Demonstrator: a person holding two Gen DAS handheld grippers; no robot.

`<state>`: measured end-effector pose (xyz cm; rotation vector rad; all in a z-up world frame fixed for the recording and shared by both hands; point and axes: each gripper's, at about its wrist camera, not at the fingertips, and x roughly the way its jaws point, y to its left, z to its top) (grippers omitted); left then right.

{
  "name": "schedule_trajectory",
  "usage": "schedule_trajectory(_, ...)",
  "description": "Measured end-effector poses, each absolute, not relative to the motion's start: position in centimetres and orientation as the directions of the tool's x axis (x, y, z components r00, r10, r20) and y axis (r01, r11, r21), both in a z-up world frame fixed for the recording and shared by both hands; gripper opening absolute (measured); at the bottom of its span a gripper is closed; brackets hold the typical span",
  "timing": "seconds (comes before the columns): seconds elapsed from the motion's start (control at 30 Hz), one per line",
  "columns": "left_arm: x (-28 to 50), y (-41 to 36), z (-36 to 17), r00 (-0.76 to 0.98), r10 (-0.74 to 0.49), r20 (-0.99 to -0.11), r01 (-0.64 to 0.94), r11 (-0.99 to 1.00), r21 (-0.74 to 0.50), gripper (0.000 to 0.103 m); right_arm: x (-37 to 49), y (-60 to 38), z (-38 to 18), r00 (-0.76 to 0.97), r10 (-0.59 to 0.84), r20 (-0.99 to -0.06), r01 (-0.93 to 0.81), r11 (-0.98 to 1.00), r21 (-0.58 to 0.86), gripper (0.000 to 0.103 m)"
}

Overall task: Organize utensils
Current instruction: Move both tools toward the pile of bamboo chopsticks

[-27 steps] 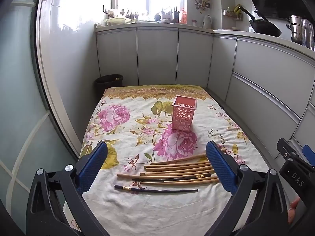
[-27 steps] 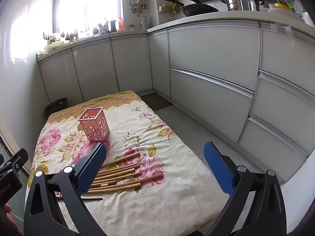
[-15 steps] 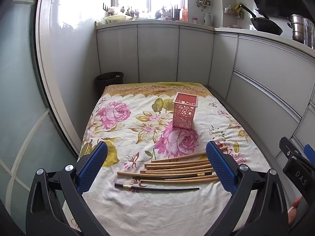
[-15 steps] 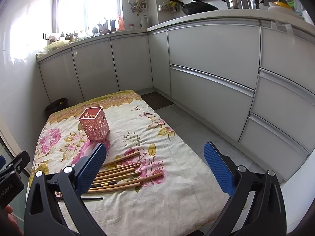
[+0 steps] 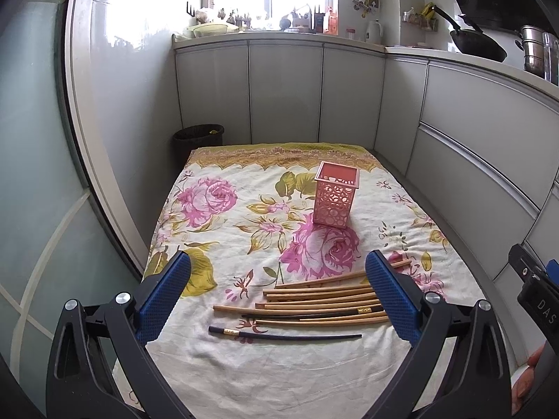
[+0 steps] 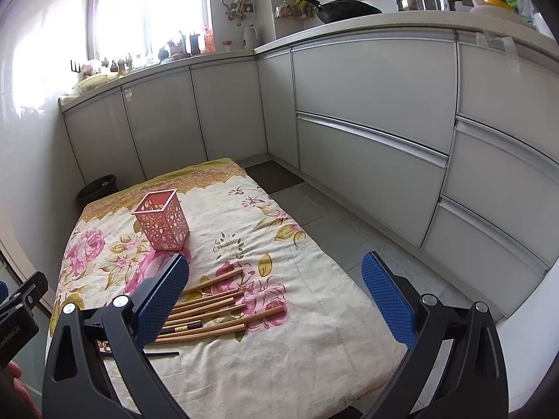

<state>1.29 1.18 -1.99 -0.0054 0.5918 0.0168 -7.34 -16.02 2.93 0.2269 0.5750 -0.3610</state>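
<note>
Several wooden chopsticks (image 5: 314,296) lie in a loose bunch on a floral cloth (image 5: 216,237), with one dark chopstick among them and another dark chopstick (image 5: 283,336) lying apart in front. A pink perforated holder (image 5: 333,199) stands upright and empty behind them. My left gripper (image 5: 279,289) is open, held above the near end of the cloth, framing the chopsticks. My right gripper (image 6: 276,293) is open and empty, held above the cloth's right side; the chopsticks (image 6: 209,314) and the holder (image 6: 162,221) lie to its left.
The cloth covers a low table between a glass door at the left and grey kitchen cabinets (image 5: 471,160) at the back and right. A dark waste bin (image 5: 197,139) stands at the far left corner. Tiled floor (image 6: 332,216) lies right of the table.
The left gripper has tilted down and moved slightly back, so the chopsticks sit higher between its fingers. The right gripper has barely moved. No object has moved.
</note>
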Motion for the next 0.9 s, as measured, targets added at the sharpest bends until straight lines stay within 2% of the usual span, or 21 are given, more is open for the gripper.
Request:
schedule_trajectory(0.23,1.8,1.1,-2.4,0.819,0.020,-0.573,-0.019,1.000,0.008,0.096,-7.1,-16.8,2.5,0.780,-0.257,-0.570,0.403,0.904,0.144,0.096)
schedule_trajectory(0.4,2.1,0.8,-2.6,0.815,0.015,-0.579,-0.011,1.000,0.010,0.096,-7.2,-16.9,2.6,0.808,-0.258,-0.530,0.397,0.902,0.167,0.096)
schedule_trajectory(0.6,3.6,-1.1,-1.4,0.830,-0.068,-0.554,0.104,0.994,0.034,0.096,-7.5,-17.6,3.1,0.805,-0.265,-0.531,0.407,0.897,0.170,0.096)
schedule_trajectory(0.67,5.6,-3.3,-1.3,0.788,-0.122,-0.604,0.220,0.971,0.092,0.096,-7.7,-17.9,3.5,0.805,-0.269,-0.529,0.415,0.892,0.178,0.096)
schedule_trajectory(0.77,9.4,-7.3,-2.2,0.637,-0.206,-0.743,0.456,0.877,0.148,0.096,-7.7,-18.9,4.0,0.790,-0.265,-0.552,0.421,0.890,0.176,0.096)
schedule_trajectory(0.9,13.7,-13.0,-4.8,0.443,-0.199,-0.874,0.679,0.712,0.183,0.096,-7.2,-20.6,4.1,0.757,-0.193,-0.625,0.407,0.886,0.220,0.096)
